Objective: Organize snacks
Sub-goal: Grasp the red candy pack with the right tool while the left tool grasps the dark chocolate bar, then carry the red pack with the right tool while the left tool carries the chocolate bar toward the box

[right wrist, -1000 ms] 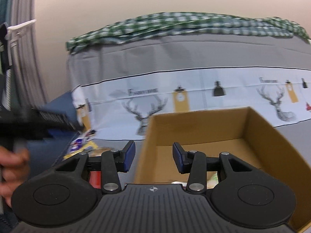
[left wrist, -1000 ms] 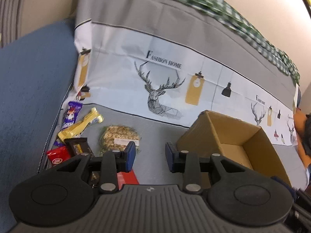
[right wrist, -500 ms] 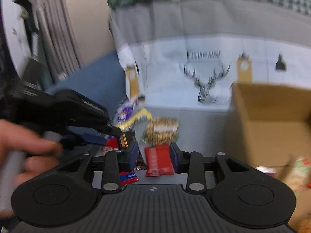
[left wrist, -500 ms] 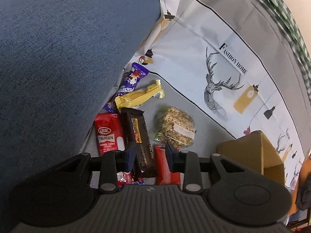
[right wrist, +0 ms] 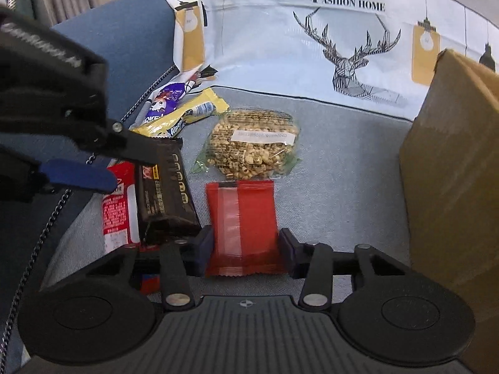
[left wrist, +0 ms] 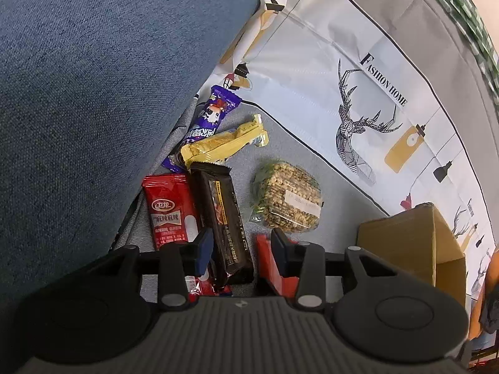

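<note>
Snacks: a loose heap on the grey sheet (right wrist: 343, 168) beside the blue cushion (left wrist: 93, 78); none of them in a claw yet
Cardboard box: open cardboard box (right wrist: 452, 171) to the right of the heap, well apart from it; in my judgement the place the snacks go
Left claw: left claw (left wrist: 240, 249) released, its jaws having just been opening; they straddle the near end of the black snack bar (left wrist: 221, 215), pads not visibly pressing it
Right claw: right claw (right wrist: 246, 251) also released; jaws stand either side of the flat red packet (right wrist: 241, 218), just beside its edges; whether they touch the foil I cannot tell
Neighbours: red spicy-strip packet (left wrist: 168, 208) just beside the black bar on the cushion side; yellow wafer bar (left wrist: 224, 146) and purple wrapper (left wrist: 212, 115) behind; clear bag of puffed grain cake (right wrist: 252, 146) beyond the red packet
Step in hand: lining up a pick with each claw, as I read it
Doing it well: lower until the pads bracket only the chosen wrapper; keep the left jaws clear of the spicy-strip packet; close across the width, not the crimped seal; lift straight before swinging to the box
Risk: thin foil may buckle or slip; the sheet may get pinched
</note>
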Tool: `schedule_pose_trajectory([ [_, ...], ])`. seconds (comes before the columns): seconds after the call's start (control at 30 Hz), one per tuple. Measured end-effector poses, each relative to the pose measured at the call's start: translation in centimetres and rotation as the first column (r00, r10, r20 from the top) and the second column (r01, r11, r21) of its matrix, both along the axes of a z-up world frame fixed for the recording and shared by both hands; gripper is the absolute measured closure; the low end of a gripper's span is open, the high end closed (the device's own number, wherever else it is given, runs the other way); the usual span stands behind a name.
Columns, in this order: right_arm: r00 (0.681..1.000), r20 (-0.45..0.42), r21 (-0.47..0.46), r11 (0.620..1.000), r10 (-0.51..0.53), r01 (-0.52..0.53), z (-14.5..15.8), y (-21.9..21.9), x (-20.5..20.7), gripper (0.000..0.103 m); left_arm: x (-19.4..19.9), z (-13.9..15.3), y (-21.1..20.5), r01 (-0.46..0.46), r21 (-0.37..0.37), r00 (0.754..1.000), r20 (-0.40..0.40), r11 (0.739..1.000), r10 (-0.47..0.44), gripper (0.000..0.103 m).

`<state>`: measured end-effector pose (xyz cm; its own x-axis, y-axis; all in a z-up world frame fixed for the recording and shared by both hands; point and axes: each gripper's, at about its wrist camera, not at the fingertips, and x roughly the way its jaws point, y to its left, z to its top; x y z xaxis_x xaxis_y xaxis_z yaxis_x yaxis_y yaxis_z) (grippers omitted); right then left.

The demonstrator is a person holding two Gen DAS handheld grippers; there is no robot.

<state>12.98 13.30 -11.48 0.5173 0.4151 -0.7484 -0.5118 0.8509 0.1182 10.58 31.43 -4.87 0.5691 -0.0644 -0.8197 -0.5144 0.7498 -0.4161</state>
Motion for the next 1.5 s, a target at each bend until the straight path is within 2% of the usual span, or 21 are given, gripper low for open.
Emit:
schedule_pose_trajectory([
  [0.17, 1.000, -0.016, -0.021, 1.000, 0.005, -0.005, 1.7, -2.0, -2.1, 0.059, 0.2, -0.2, -0.4, 0.017, 0.028, 1.000, -0.008, 0.999, -0.016, 0.054],
  [0.23, 0.999, -0.037, -0.047, 0.999, 0.015, -0.017, 2.7, -3.0, -3.8, 0.059, 0.5, -0.4, -0.7, 0.033, 0.051, 0.999, -0.023, 0.998, -0.031, 0.047],
  [0.4, 0.993, -0.070, -0.062, 0.993, 0.097, -0.102, 4.9, -6.1, -9.6, 0.059, 1.4, -1.4, -2.3, 0.080, 0.163, 0.993, -0.101, 0.983, -0.064, 0.037],
  [0.47, 0.990, -0.108, -0.023, 0.996, 0.089, -0.092, 4.4, -7.4, -10.9, 0.059, 1.7, -1.9, -3.0, 0.086, 0.204, 0.990, -0.125, 0.975, -0.061, 0.030],
  [0.53, 0.992, -0.088, -0.043, 0.995, 0.085, -0.089, 3.1, -7.7, -12.0, 0.059, 2.2, -2.4, -3.7, 0.097, 0.245, 0.986, -0.156, 0.965, -0.059, 0.023],
  [0.63, 0.994, -0.084, -0.054, 0.995, 0.074, -0.078, 1.8, -7.4, -12.2, 0.059, 2.7, -3.0, -4.7, 0.110, 0.310, 0.980, -0.192, 0.944, -0.051, 0.021],
  [0.73, 0.995, -0.014, -0.092, 0.991, 0.100, -0.101, 1.7, -6.7, -12.4, 0.058, 3.2, -3.4, -5.3, 0.115, 0.342, 0.978, -0.202, 0.933, -0.046, 0.020],
  [0.8, 0.995, 0.001, -0.115, 0.988, 0.099, -0.099, 1.5, -6.8, -12.1, 0.058, 3.5, -3.7, -5.8, 0.131, 0.369, 0.974, -0.219, 0.920, -0.050, 0.020],
  [0.9, 0.995, -0.019, -0.118, 0.988, 0.099, -0.100, 1.1, -6.8, -11.7, 0.057, 3.7, -4.0, -6.9, 0.174, 0.432, 0.966, -0.249, 0.885, -0.068, 0.022],
  [0.97, 0.994, -0.019, -0.126, 0.986, 0.109, -0.110, 0.9, -6.5, -11.7, 0.055, 3.7, -4.1, -7.4, 0.202, 0.472, 0.961, -0.265, 0.858, -0.080, 0.033],
  [1.03, 0.994, -0.023, -0.129, 0.985, 0.111, -0.113, 0.5, -6.4, -11.6, 0.054, 3.5, -4.0, -7.8, 0.225, 0.509, 0.958, -0.272, 0.831, -0.092, 0.057],
  [1.07, 0.994, -0.025, -0.123, 0.986, 0.110, -0.112, 0.5, -6.5, -11.5, 0.054, 3.3, -3.9, -7.8, 0.226, 0.516, 0.958, -0.273, 0.826, -0.091, 0.059],
  [1.23, 0.994, -0.035, -0.110, 0.988, 0.108, -0.111, 0.4, -6.6, -11.2, 0.054, 2.0, -3.3, -6.6, 0.205, 0.464, 0.967, -0.233, 0.862, -0.105, 0.062],
  [1.37, 0.993, -0.031, -0.104, 0.988, 0.111, -0.114, 0.4, -6.6, -11.3, 0.057, -0.1, -2.4, -5.4, 0.167, 0.375, 0.976, -0.195, 0.912, -0.099, 0.064],
  [1.5, 0.995, -0.045, -0.085, 0.992, 0.091, -0.095, 0.5, -7.0, -11.0, 0.057, -2.2, -1.5, -5.1, 0.162, 0.300, 0.978, -0.173, 0.940, -0.114, 0.066],
])
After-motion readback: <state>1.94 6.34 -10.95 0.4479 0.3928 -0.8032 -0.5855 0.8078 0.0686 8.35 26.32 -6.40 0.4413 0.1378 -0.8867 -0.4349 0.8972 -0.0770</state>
